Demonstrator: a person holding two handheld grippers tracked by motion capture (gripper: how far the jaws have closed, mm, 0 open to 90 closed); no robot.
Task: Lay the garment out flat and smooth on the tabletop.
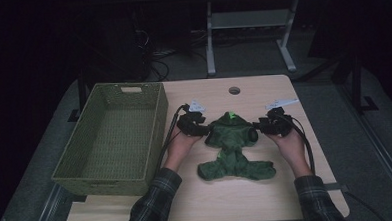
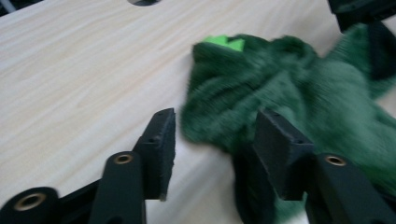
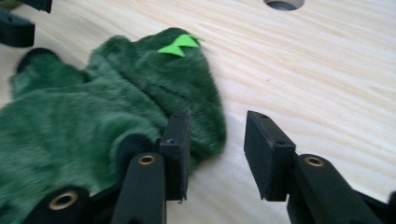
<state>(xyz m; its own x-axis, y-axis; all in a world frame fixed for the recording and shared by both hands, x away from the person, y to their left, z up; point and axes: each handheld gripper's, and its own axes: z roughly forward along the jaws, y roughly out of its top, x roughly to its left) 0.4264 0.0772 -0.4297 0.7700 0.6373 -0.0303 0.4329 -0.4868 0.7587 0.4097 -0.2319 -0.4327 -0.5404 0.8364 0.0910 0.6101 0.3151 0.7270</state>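
While the woven olive-green rectangular basket (image 1: 112, 139) sits unfilled along the left edge of the pale wooden table (image 1: 268, 197), I hold both tools at the dark green fuzzy plush garment (image 1: 231, 149) spread near the table's middle. My left gripper (image 1: 201, 130) is at the garment's left shoulder, its jaws spread; in the left gripper view the plush edge (image 2: 280, 102) lies just past and partly between them, with nothing pinched. A bright green tab (image 3: 180, 45) marks the collar end, towards the far edge. My right gripper (image 1: 260, 126) is at the right shoulder, jaws likewise parted and bare, the fabric beside one pad. I judge this the release after laying the piece flat; the next move calls for fresh pinches to fold it, or to carry it left into the basket.
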